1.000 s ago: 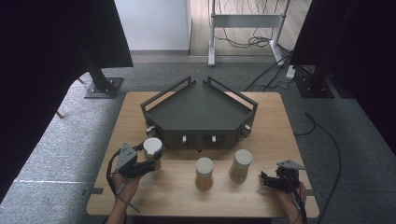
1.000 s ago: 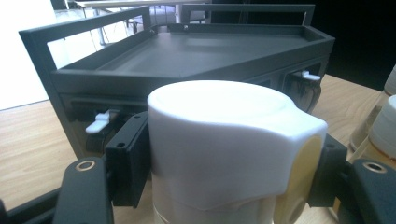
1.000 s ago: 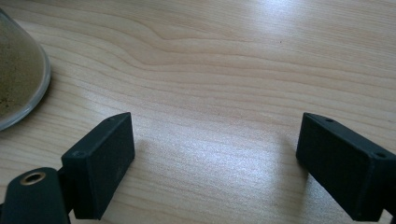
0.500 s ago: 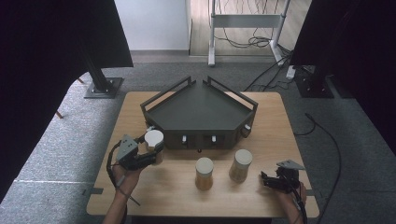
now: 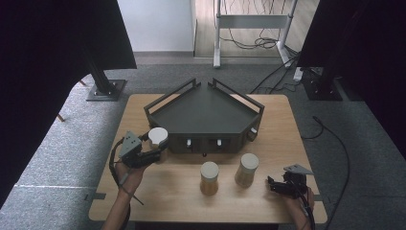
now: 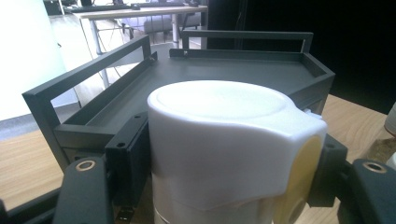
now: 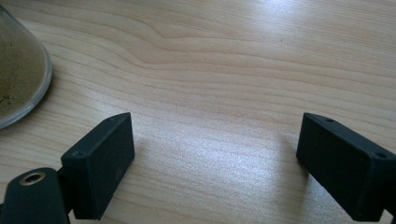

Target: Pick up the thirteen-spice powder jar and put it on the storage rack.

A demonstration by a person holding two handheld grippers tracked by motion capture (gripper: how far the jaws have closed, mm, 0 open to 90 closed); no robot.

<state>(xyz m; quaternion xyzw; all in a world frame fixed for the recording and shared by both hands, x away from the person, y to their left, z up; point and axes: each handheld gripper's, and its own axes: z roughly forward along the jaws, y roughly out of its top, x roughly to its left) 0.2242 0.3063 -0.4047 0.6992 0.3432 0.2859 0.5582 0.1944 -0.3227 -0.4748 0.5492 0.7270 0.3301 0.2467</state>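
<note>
A jar with a white cap (image 5: 158, 136) hangs a little above the table at the left front corner of the dark angular shelf (image 5: 206, 112). My left gripper (image 5: 155, 149) is shut on this jar just below the cap. In the left gripper view the white cap (image 6: 224, 135) sits between the black fingers (image 6: 126, 163), with the shelf's railed top (image 6: 210, 74) right behind it. My right gripper (image 5: 274, 186) rests low at the table's front right. Its jaws stand open over bare wood (image 7: 215, 158), with nothing between them.
Two more jars (image 5: 209, 177) (image 5: 246, 169) with pale lids stand on the wooden table (image 5: 167, 201) in front of the shelf. The rounded glass base of one jar (image 7: 18, 79) lies left of my right gripper. Black stands and cables sit on the floor beyond the table.
My left gripper has lifted the white-capped jar off the table and carried it a little up and toward the shelf. The right gripper has kept still.
</note>
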